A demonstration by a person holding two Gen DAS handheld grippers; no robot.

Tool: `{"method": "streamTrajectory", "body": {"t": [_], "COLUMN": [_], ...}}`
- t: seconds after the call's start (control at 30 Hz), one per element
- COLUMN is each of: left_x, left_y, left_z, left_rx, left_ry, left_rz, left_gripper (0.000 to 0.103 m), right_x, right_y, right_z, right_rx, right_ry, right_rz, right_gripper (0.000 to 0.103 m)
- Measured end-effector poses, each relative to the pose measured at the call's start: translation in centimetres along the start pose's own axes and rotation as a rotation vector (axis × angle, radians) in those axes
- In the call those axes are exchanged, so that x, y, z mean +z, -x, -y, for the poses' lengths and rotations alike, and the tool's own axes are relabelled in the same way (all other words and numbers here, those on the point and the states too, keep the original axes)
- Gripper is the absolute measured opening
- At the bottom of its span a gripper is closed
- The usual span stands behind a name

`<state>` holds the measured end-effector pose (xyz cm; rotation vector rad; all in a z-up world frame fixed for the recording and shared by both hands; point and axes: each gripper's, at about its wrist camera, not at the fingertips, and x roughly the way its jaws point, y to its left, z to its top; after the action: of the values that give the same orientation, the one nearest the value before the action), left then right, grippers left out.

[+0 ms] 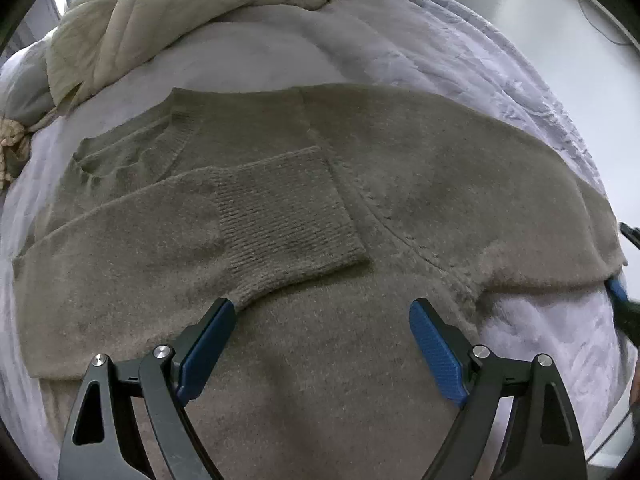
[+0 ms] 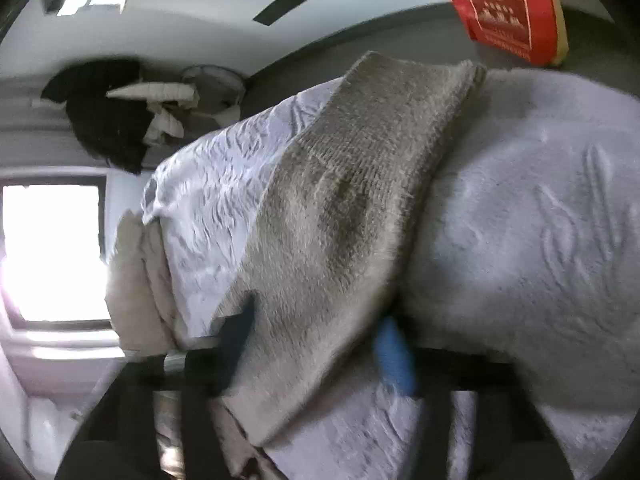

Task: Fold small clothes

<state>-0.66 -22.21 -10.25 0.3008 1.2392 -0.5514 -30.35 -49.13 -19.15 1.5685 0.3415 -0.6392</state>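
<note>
**Grey sweater flat on the bed, one sleeve folded in, the other in the right gripper**

Nearest to the left wrist camera is the left gripper, its two blue-padded fingers spread wide apart and holding nothing. It hovers over the lower body of the sweater, a grey-brown knit that lies flat on the pale lavender bed cover. One sleeve is folded across the chest of the sweater, and its ribbed cuff rests near the middle, just beyond the left finger of the gripper. The neckline of the sweater points to the left side of this view. Beyond the sweater, at the far edge of the bed, a cream quilted blanket is bunched up.

At the right border of the same view, beside the other sleeve of the sweater, a small piece of blue pad is visible — it is part of the right gripper.

In the right wrist view the picture is blurred. The right gripper has the second sleeve between its dark finger and its blue finger, pinching the knit near the cuff end, and the sleeve lies over the bed cover beyond it. Behind the sleeve, at the top edge, stands a red bag.
</note>
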Motion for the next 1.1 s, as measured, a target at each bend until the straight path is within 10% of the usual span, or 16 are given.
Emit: {"method": "streamTrajectory", "body": {"t": [0.2, 0.4, 0.6, 0.73, 0.9, 1.03, 1.1], "left_x": [-0.2, -0.8, -2.9, -5.8, -8.8, -10.0, -10.3], "left_y": [1.8, 3.8, 6.5, 6.7, 4.7, 3.9, 3.5], "left_z": [-2.4, -8.8, -17.6, -23.6, -28.0, -29.3, -29.5], "left_rx": [-0.036, -0.035, 0.048, 0.113, 0.135, 0.103, 0.075], "left_ry": [0.033, 0.148, 0.261, 0.351, 0.452, 0.468, 0.474], "left_rz": [0.026, 0.040, 0.087, 0.073, 0.027, 0.028, 0.034], "left_gripper": [0.089, 0.089, 0.089, 0.089, 0.089, 0.089, 0.089], "right_x": [-0.7, -6.7, -22.4, -34.8, -41.1, -40.2, -39.0], "right_y": [-0.3, -2.9, -9.1, -16.1, -22.9, -20.7, -19.8], "right_z": [-3.0, -15.6, -26.5, -26.2, -20.5, -19.6, -20.1], "right_rx": [0.156, 0.239, 0.246, 0.155, -0.119, -0.087, -0.082], "right_ry": [0.042, 0.454, 0.982, 1.223, 1.203, 1.086, 1.039], "right_rz": [-0.033, -0.167, -0.400, -0.637, -0.798, -0.771, -0.677], "right_gripper": [0.006, 0.006, 0.006, 0.006, 0.015, 0.060, 0.060]}}
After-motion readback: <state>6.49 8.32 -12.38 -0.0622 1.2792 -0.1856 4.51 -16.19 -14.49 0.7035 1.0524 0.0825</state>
